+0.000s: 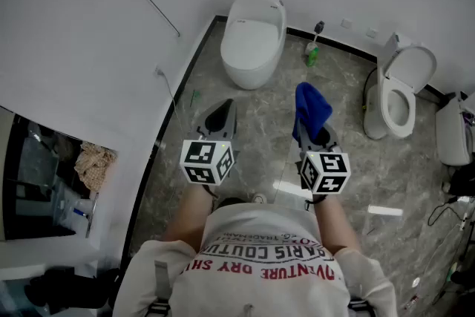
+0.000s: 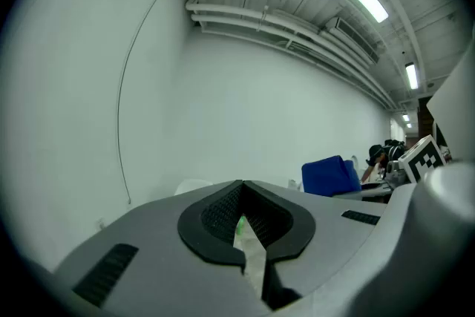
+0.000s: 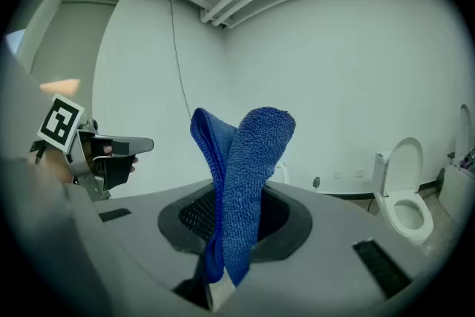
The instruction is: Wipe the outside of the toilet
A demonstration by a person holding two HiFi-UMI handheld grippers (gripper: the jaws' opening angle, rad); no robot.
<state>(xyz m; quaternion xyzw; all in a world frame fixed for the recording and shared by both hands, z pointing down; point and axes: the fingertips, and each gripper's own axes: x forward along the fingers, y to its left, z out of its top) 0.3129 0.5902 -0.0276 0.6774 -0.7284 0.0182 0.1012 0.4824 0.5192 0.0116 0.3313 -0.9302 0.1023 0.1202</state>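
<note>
1. The white oval closed-lid toilet (image 1: 254, 41) stands on the grey marbled floor (image 1: 245, 159) where the side wall and the back wall meet. It is well ahead of both grippers, and neither touches it.
2. A second white toilet with its seat and lid raised (image 1: 401, 93) stands to the right against the back wall. It also shows at the right of the right gripper view (image 3: 404, 198).
3. The blue terry cloth (image 1: 312, 109) is pinched in the right gripper (image 1: 315, 134). In the right gripper view the jaws are closed on its lower end, and the cloth (image 3: 245, 174) stands up above the right gripper (image 3: 231, 230) in two folded lobes.
4. The left gripper (image 1: 220, 115) is held beside the right one, pointing towards the closed-lid toilet. In the left gripper view the jaws of the left gripper (image 2: 241, 193) meet at the tips with nothing between them, and the blue terry cloth (image 2: 330, 176) shows off to the right.
5. Each gripper carries a cube with black-and-white square markers (image 1: 207, 161) (image 1: 324, 172).
6. A small green bottle (image 1: 312, 53) with a dark-handled tool standing at it sits on the floor between the two toilets.
7. The person's white T-shirt with red lettering (image 1: 260, 263) fills the bottom of the head view.
</note>
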